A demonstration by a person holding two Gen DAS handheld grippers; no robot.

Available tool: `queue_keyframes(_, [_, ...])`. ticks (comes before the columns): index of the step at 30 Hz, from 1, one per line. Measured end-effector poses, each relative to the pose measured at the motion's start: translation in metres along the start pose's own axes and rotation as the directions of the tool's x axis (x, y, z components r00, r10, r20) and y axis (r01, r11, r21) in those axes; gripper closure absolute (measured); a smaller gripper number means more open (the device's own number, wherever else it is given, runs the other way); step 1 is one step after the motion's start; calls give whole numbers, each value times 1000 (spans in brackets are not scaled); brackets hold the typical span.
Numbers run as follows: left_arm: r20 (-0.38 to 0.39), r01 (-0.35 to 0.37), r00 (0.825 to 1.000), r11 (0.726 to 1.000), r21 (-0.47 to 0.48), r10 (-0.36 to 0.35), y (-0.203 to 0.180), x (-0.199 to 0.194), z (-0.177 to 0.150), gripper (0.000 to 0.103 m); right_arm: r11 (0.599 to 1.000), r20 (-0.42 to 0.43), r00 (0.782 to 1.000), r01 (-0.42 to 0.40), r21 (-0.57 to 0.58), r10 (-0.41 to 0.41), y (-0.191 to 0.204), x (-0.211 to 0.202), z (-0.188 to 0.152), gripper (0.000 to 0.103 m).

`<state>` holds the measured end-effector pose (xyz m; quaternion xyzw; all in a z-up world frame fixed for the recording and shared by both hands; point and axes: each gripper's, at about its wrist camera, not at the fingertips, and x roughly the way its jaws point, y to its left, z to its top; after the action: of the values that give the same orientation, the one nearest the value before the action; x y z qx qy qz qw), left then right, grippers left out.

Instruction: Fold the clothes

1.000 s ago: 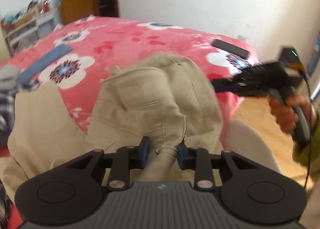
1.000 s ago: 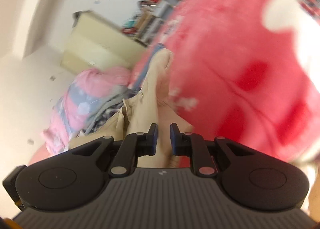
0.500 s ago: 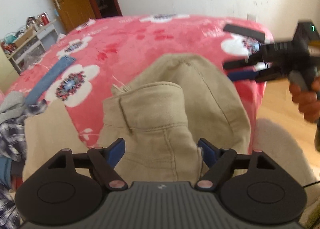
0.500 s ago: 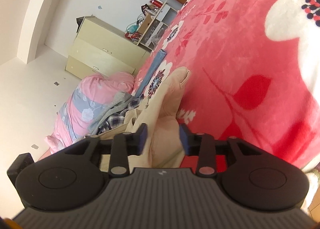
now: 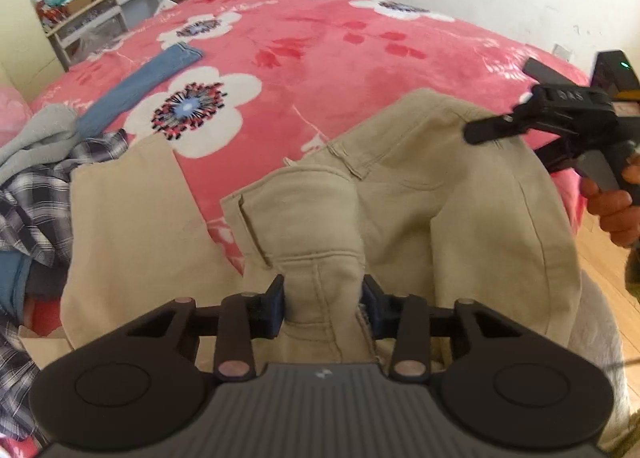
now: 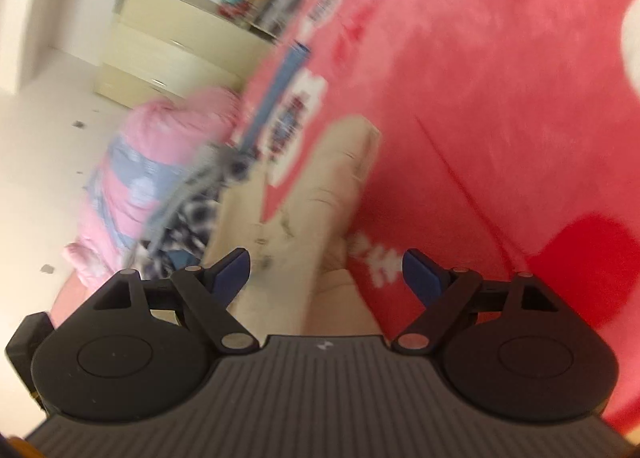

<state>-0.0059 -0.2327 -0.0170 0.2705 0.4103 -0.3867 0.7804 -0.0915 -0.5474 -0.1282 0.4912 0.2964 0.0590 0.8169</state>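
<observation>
On the bed: we have the beige trousers spread over the near edge of the pink flowered blanket, their upper part bunched towards us and one leg trailing off to the left beside a heap of other clothes.

Step in hand: we judge this to be a re-grip in the middle of folding the trousers; the garment is rumpled, not yet flat, and no clean fold shows.

Left gripper: its jaws are closing on a raised ridge of beige cloth that stands between them; the blue pads sit right against the ridge on both sides, so we read it as taking hold.

Right gripper: its jaws are opening and stand wide; the trousers lie below and ahead in the gap, but the pads are clear of the cloth and hold nothing. The right wrist view is blurred, so finer detail escapes us.

Right gripper from the left view: we see it in a hand at the right, over the far right edge of the trousers.

Trousers relative to us: the pinched ridge is at the left gripper's tips, the rest fans out ahead and rightwards, hanging over the bed edge.

Next move, as we judge it: bring the right gripper to a matching edge, close on it, then lift and draw the cloth taut with both before laying it over.

Caution: thick seams may slip from a shallow pinch.
</observation>
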Motion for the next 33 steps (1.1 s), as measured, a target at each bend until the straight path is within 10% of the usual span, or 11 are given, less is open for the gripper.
queue_keyframes(5, [-38, -5, 999, 997, 72, 8, -9, 17, 0, 55, 1000, -55, 998, 11, -23, -12, 7, 21, -5, 49])
queue_keyframes(9, [-45, -11, 999, 1000, -2, 11, 7, 25, 2, 89, 989, -91, 992, 80, -125, -92, 21, 34, -14, 77])
queue_keyframes(14, [122, -34, 991, 977, -209, 60, 39, -20, -3, 94, 886, 25, 971, 227, -404, -238, 72, 29, -27, 85])
queue_keyframes(17, [282, -57, 948, 950, -308, 149, 52, -76, -10, 94, 799, 133, 962, 272, -536, -239, 117, 16, -30, 87])
queue_keyframes(20, [480, -52, 845, 930, -364, 235, 56, -151, -16, 94, 660, 315, 928, 363, -658, -196, 177, -10, -30, 88])
queue_keyframes(23, [637, -46, 702, 913, -405, 318, 56, -229, -21, 94, 460, 553, 827, 531, -711, -99, 244, -44, -32, 89])
queue_keyframes(29, [860, 51, 389, 925, -378, 330, 34, -371, -25, 94, 187, 826, 497, 814, -550, 266, 378, -133, -38, 91])
queue_keyframes(33, [940, 89, 202, 950, -298, 276, 7, -447, -23, 94, 108, 844, 244, 937, -332, 477, 466, -190, -38, 91])
